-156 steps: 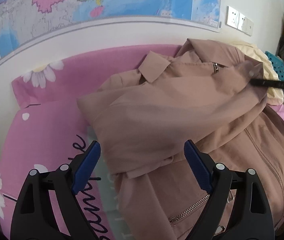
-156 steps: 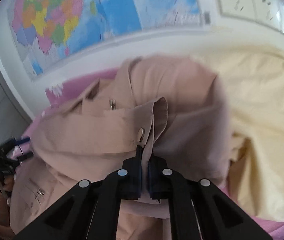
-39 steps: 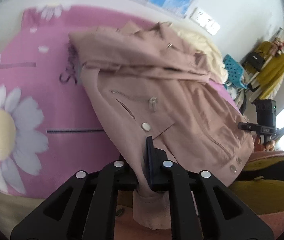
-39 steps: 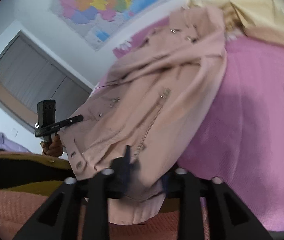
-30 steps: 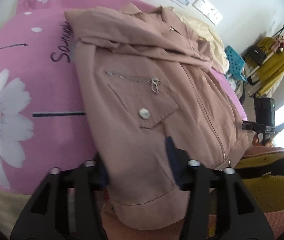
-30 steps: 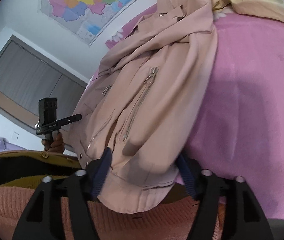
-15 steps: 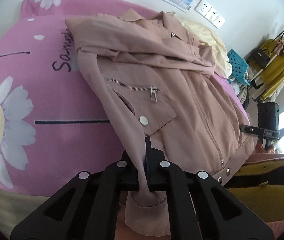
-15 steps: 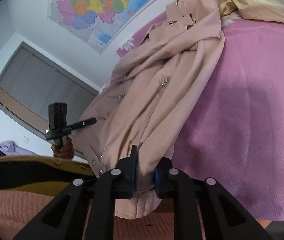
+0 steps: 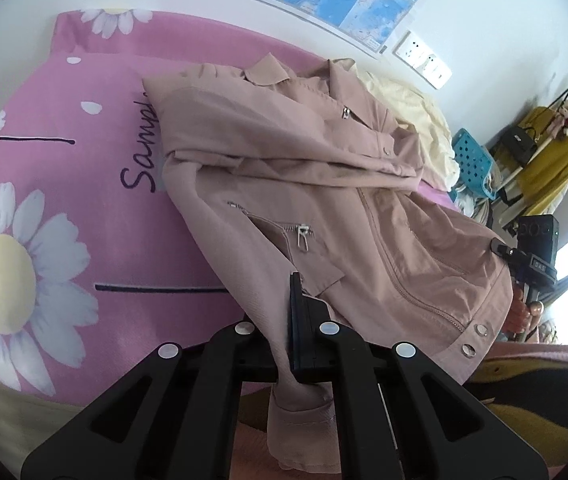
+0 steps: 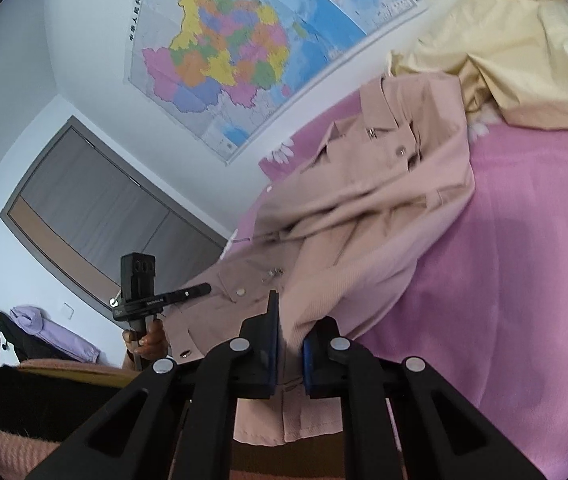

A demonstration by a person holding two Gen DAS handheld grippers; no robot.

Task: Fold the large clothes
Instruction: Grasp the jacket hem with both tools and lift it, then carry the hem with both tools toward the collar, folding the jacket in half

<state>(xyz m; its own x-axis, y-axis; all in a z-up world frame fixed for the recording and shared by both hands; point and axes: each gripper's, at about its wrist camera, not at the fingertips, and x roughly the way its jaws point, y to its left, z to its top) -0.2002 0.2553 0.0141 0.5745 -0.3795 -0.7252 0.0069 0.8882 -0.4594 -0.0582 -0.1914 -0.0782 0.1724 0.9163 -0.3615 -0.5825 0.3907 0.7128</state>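
A dusty-pink jacket (image 9: 324, 184) lies front up on the pink bed, collar toward the wall, sleeves folded across its chest. My left gripper (image 9: 288, 320) is shut on the jacket's bottom hem at its left corner. My right gripper (image 10: 290, 344) is shut on the hem of the same jacket (image 10: 364, 216) at its right corner. Both hold the hem lifted off the bed's near edge. The left gripper also shows in the right wrist view (image 10: 204, 289), and the right gripper in the left wrist view (image 9: 498, 246).
A pink daisy-print bedspread (image 9: 44, 200) covers the bed. A cream garment (image 10: 524, 48) is heaped by the wall beyond the collar. A map (image 10: 236, 48) hangs on the wall. A blue stool (image 9: 472, 160) and a yellow coat (image 9: 552, 164) stand off the bed's right side.
Both grippers opened about a second ago, then shut again on the hem. Since then they have lifted the hem a little and the jacket's lower part has risen off the bed.
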